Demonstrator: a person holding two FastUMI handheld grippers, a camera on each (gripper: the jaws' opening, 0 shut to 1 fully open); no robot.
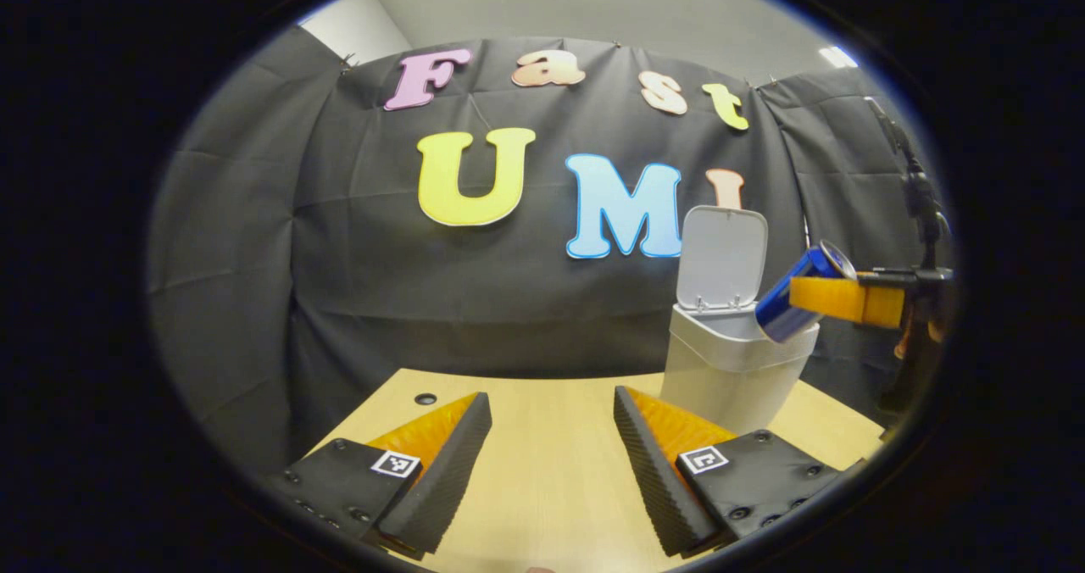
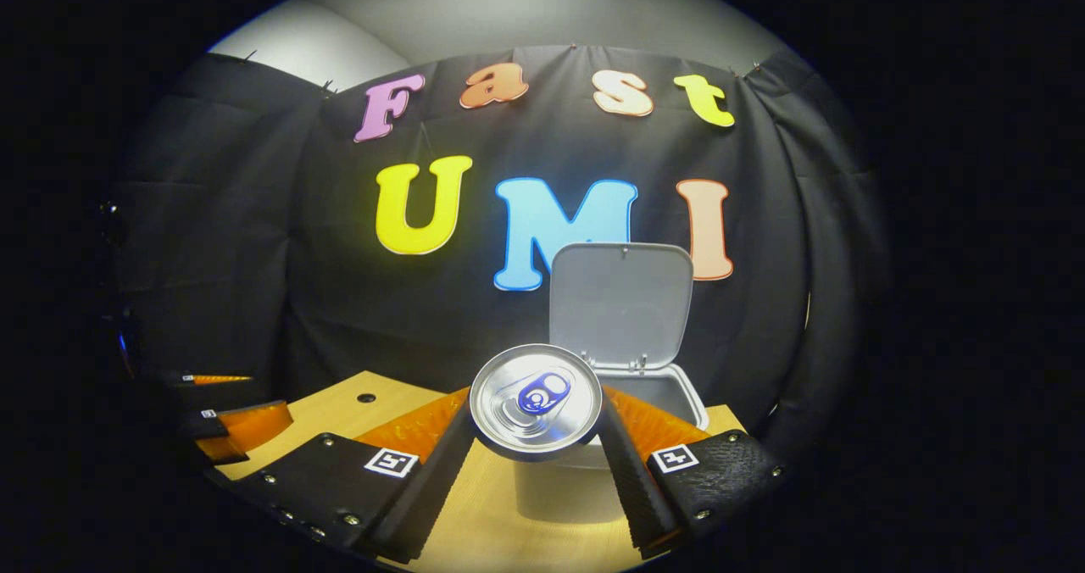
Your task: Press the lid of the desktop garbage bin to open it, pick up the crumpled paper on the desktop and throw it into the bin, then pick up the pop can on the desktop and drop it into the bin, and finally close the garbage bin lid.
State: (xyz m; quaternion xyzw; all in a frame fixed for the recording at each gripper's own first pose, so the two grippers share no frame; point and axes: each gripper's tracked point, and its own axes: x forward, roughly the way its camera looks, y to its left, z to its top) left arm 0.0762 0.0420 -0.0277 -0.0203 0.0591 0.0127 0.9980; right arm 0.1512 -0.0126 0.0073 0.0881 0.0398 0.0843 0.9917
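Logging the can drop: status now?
Right gripper shut on blue pop can, tilted over white bin. Lid up. Left gripper open, empty. Nothing in the way.

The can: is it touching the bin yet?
Cannot tell. In the left gripper view the can, tilted in the right gripper, overlaps the bin's rim; neither contact nor gap shows plainly.

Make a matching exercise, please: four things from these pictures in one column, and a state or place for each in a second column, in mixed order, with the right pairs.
Things:
1. bin lid
2. pop can
3. left gripper
4. table

States or places:
A. held tilted at the bin's rim
B. open, holding nothing
C. raised upright
D. carries the garbage bin

Pairs: 1-C, 2-A, 3-B, 4-D
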